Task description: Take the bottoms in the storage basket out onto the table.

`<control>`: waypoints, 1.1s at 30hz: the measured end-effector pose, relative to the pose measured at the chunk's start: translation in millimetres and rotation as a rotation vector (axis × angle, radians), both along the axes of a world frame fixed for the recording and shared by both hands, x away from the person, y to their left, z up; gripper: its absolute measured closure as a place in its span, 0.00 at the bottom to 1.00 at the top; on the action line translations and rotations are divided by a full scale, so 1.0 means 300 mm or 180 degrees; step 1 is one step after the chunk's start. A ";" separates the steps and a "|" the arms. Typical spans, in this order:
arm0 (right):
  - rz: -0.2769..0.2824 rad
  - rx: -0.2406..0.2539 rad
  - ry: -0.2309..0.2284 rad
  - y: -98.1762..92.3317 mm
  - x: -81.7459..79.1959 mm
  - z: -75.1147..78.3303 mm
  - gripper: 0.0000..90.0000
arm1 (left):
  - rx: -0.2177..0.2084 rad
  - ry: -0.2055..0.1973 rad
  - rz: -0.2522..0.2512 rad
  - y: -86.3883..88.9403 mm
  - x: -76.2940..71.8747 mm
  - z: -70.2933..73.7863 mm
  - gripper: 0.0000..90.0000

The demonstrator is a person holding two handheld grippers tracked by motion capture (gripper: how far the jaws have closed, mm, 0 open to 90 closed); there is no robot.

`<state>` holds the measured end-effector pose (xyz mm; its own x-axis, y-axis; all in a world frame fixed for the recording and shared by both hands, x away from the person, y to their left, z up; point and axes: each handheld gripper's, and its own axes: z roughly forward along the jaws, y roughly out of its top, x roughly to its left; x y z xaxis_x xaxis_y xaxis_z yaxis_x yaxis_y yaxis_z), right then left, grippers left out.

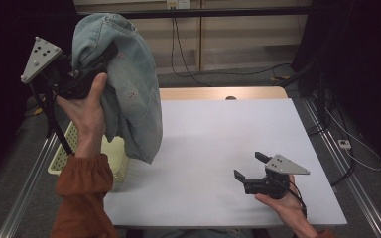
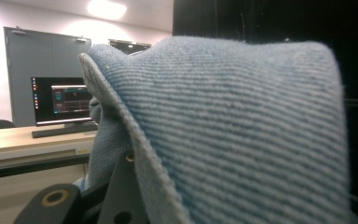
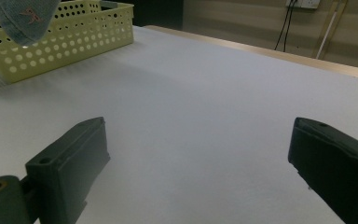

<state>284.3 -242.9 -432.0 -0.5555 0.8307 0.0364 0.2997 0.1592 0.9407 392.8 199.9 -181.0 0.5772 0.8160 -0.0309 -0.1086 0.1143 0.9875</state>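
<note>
One denim garment (image 1: pixel 129 84) | pale blue, small pink motifs | apparently creased

Denim garment (image 1: pixel 129 84) hangs above basket (image 1: pixel 64 153) at table's (image 1: pixel 218 144) left edge.

The denim garment (image 2: pixel 242 135) apparently hides the left gripper (image 1: pixel 87 74) tips.

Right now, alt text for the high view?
A person's left tool, raised above the table's left edge, holds up a light blue denim garment that hangs over a pale yellow perforated basket. The right tool rests open on the bare white table.
</note>
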 end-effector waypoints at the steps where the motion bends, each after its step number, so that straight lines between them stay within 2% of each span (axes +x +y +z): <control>1: 0.0006 0.0005 -0.0004 0.000 0.000 0.000 0.05 | 0.0000 0.0000 0.0000 0.000 0.000 0.000 0.72; 8: 0.0009 0.0005 -0.0005 -0.001 0.000 0.000 0.05 | 0.0017 0.0021 -0.0078 -0.042 0.003 -0.004 0.72; 9: 0.0014 0.0010 -0.0006 -0.001 0.000 0.000 0.05 | 0.0077 0.0012 -0.0104 -0.052 0.002 0.000 0.72; 12: 0.0010 0.0013 -0.0002 -0.002 0.001 0.000 0.05 | 0.0089 0.0007 -0.0143 -0.070 -0.001 0.004 0.72; 19: 0.0009 0.0012 -0.0003 -0.002 -0.001 0.000 0.05 | 0.0098 0.0006 -0.0205 -0.102 0.000 0.007 0.72; 22: 0.0013 0.0014 -0.0005 -0.002 0.000 0.000 0.05 | 0.0038 0.0006 -0.0241 -0.118 0.002 0.006 0.72; 33: 0.0020 0.0022 0.0001 -0.004 -0.001 0.000 0.05 | 0.0079 0.0056 -0.0361 -0.180 0.018 -0.006 0.72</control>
